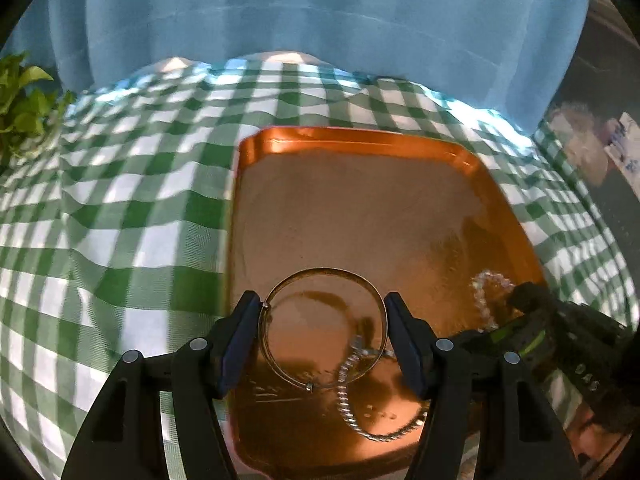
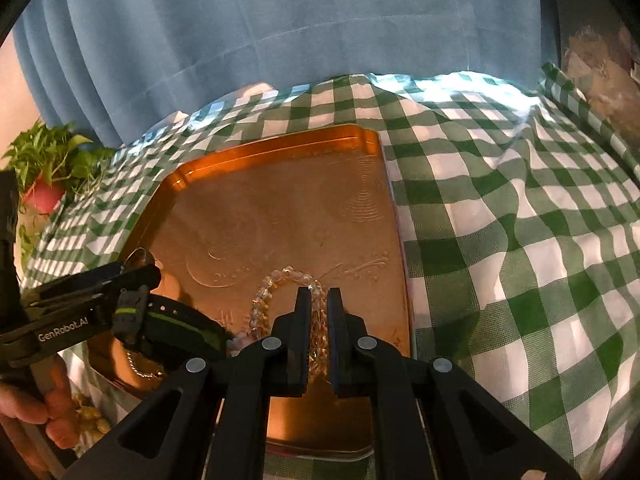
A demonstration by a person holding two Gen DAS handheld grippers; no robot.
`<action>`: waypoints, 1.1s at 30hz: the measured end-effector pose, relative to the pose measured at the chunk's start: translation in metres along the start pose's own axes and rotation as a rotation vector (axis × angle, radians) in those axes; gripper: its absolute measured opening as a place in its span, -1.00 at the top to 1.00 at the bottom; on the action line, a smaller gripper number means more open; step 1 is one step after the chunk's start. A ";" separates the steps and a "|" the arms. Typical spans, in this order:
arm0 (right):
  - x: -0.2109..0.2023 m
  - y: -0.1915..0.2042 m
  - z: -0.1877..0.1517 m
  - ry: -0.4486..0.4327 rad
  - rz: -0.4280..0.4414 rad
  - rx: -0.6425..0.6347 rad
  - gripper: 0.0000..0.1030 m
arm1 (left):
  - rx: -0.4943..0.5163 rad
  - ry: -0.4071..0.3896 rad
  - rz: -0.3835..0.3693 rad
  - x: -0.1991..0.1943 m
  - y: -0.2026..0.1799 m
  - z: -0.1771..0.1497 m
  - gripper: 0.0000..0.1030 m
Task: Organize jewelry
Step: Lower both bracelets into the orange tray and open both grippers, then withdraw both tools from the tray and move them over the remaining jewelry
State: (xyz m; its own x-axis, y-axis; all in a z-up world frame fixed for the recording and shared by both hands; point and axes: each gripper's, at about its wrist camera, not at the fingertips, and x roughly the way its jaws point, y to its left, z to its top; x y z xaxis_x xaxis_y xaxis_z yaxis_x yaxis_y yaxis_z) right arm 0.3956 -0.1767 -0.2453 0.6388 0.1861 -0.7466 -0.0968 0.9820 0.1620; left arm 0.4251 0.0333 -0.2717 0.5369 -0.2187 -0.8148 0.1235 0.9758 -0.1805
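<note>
My left gripper [image 1: 324, 300] has a thin gold bangle [image 1: 324, 269] between its fingertips, both pads touching its rim, just above the copper tray [image 1: 360, 200]. A twisted silver bracelet [image 1: 345, 396] lies on the tray under the bangle. My right gripper [image 2: 319, 292] is shut on a clear bead bracelet [image 2: 280, 278], whose loop hangs forward onto the tray [image 2: 280, 200]. In the right wrist view the left gripper [image 2: 144, 280] comes in from the left with the bangle [image 2: 140, 254] at its tips. The right gripper [image 1: 528, 296] and the beads [image 1: 484, 292] show at the right of the left wrist view.
The tray sits on a green and white checked cloth [image 2: 500, 240] with folds. A blue curtain [image 1: 320, 20] hangs behind the table. A leafy plant in a pink pot [image 2: 44, 196] stands at the far left. A hand [image 2: 36, 408] holds the left gripper, near yellowish beads [image 2: 90, 416].
</note>
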 end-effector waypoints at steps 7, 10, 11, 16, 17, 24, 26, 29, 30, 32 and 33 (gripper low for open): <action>-0.001 -0.004 -0.004 0.007 0.009 0.000 0.70 | 0.051 0.011 0.050 -0.001 -0.013 -0.004 -0.73; -0.005 -0.007 -0.006 0.002 0.085 0.042 -0.21 | 0.066 0.018 0.056 -0.003 -0.015 -0.007 -0.76; -0.009 -0.007 -0.007 -0.014 0.095 0.040 -0.25 | 0.066 0.019 0.056 -0.004 -0.015 -0.007 -0.76; -0.019 0.005 -0.007 -0.050 0.033 -0.025 -0.52 | 0.049 -0.007 0.068 -0.016 -0.016 -0.010 -0.76; -0.023 0.006 -0.007 -0.065 0.037 -0.029 -0.52 | 0.046 -0.017 0.077 -0.019 -0.016 -0.009 -0.76; -0.067 0.014 -0.008 -0.162 0.017 -0.068 -1.00 | 0.056 -0.140 0.085 -0.083 -0.025 -0.031 -0.76; -0.091 0.019 -0.019 -0.211 0.044 -0.087 -1.00 | 0.049 -0.158 0.061 -0.102 -0.029 -0.046 -0.77; -0.122 0.031 -0.037 -0.239 0.009 -0.130 -1.00 | 0.038 -0.133 0.036 -0.126 -0.034 -0.064 -0.77; -0.136 0.036 -0.044 -0.250 0.020 -0.139 -1.00 | 0.039 -0.143 0.028 -0.140 -0.036 -0.075 -0.77; -0.159 0.040 -0.054 -0.263 0.048 -0.132 -1.00 | 0.057 -0.162 0.049 -0.167 -0.044 -0.093 -0.77; -0.171 0.042 -0.060 -0.268 0.050 -0.121 -1.00 | 0.067 -0.170 0.064 -0.177 -0.048 -0.102 -0.77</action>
State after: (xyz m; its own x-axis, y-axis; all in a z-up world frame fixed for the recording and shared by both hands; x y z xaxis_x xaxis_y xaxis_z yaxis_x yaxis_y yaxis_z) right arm 0.2368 -0.1656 -0.1498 0.8085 0.2350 -0.5396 -0.2128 0.9715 0.1043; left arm 0.2392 0.0255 -0.1750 0.6781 -0.1588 -0.7176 0.1363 0.9866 -0.0895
